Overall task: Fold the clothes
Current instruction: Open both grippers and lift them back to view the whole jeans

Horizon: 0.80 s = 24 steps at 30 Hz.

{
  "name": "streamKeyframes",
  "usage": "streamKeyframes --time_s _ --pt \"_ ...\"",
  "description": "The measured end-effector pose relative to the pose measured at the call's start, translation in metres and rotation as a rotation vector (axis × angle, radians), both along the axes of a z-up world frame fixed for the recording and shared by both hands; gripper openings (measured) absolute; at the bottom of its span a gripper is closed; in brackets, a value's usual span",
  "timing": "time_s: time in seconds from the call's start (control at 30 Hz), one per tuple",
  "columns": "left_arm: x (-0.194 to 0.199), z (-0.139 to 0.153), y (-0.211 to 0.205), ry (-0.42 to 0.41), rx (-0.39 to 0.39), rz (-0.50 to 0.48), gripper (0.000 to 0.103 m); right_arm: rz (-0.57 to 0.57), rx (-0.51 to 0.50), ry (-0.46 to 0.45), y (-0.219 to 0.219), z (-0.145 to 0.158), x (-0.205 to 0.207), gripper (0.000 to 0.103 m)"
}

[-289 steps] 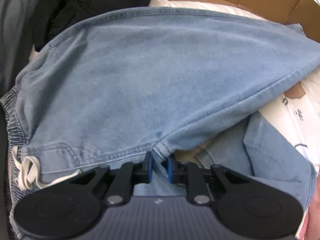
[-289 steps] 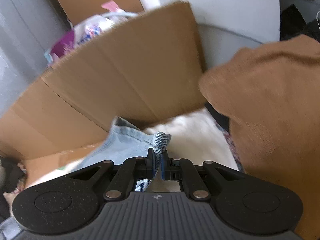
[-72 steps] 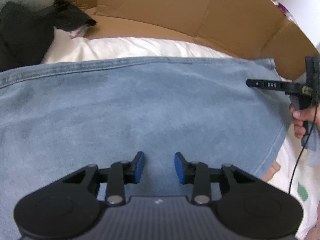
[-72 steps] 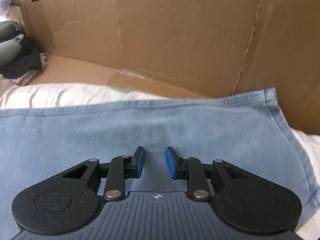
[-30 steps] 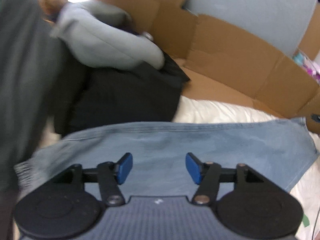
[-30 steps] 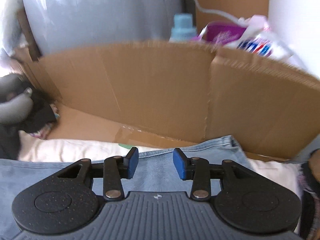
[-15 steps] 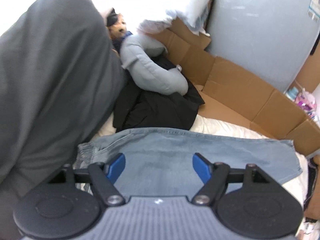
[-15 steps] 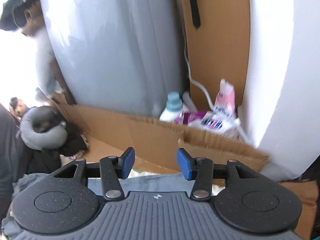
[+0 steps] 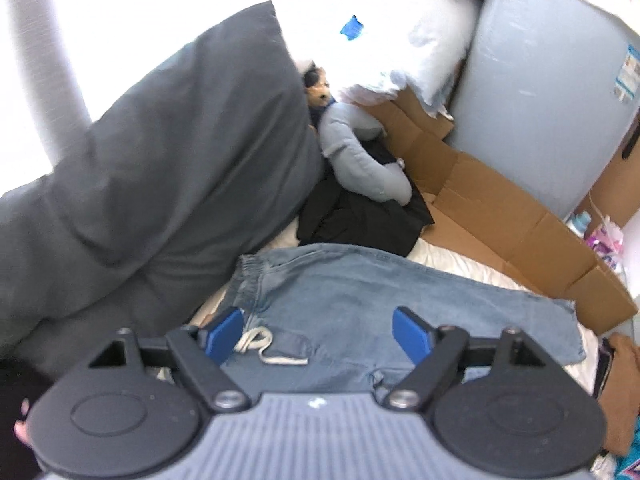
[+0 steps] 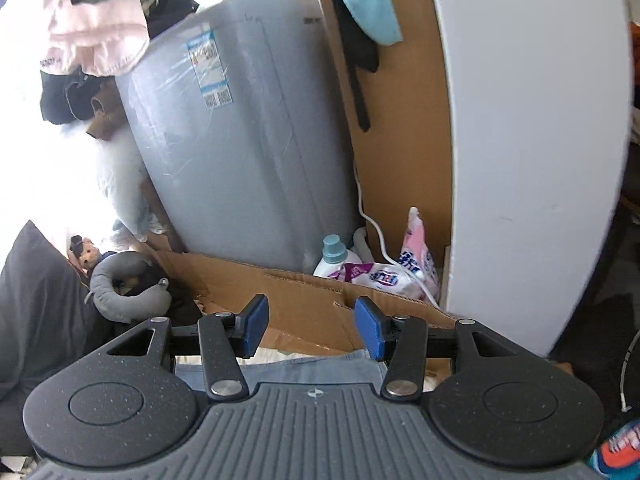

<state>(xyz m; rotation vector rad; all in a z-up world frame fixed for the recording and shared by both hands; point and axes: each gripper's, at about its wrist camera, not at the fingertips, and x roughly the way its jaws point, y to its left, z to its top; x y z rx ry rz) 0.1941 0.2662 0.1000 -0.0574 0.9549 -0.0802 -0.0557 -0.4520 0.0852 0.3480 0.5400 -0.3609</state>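
Left-wrist view, left to right: dark grey pillow (image 9: 168, 152) filled the left half of frame; grey neck pillow (image 9: 360, 160) and a black garment (image 9: 360, 220) sat upper centre. The jeans (image 9: 380, 292) lay across the lower centre on the white bedding (image 9: 452, 258), waistband and drawstring at lower left, leg end running out to the right edge beside the cardboard (image 9: 500, 216). They looked laid lengthwise, one leg over the other, flat, in a long narrow strip. No crosswise fold was visible, so judged part folded: still long, likely needing the length brought over.

Left gripper (image 9: 320, 330) hovered above the waistband area, tongs spread wide, holding nothing.

Right-wrist view: right gripper (image 10: 312, 328) was pointed up and away from the bed, tongs spread, empty. Only a sliver of denim showed at bottom centre, under the fingers. Grey appliance (image 10: 240, 140) centre, detergent bottle (image 10: 336, 256) right of it.

Neither gripper touched the cloth.
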Motion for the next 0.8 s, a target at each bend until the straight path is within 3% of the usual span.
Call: streamKeyframes --time_s 0.13,0.27,0.53,0.73,0.8 --pt "-0.02 0.008 0.023 -0.007 -0.027 0.034 0.087 -0.011 0.016 -0.006 0.008 0.009 -0.044 0.062" --pt "-0.035 0.006 0.044 -0.005 -0.066 0.075 0.087 -0.061 0.095 -0.052 0.02 0.007 -0.08 0.064" --pt "-0.045 0.004 0.073 0.01 -0.13 0.093 0.087 -0.071 0.071 -0.033 0.07 0.004 -0.124 0.065" --pt "-0.059 -0.014 0.078 0.003 -0.1 0.101 0.087 -0.05 0.028 -0.008 0.105 -0.009 -0.144 0.065" --pt "-0.066 -0.019 0.078 -0.008 -0.104 0.112 0.087 -0.046 0.038 0.0 0.113 -0.025 -0.148 0.065"
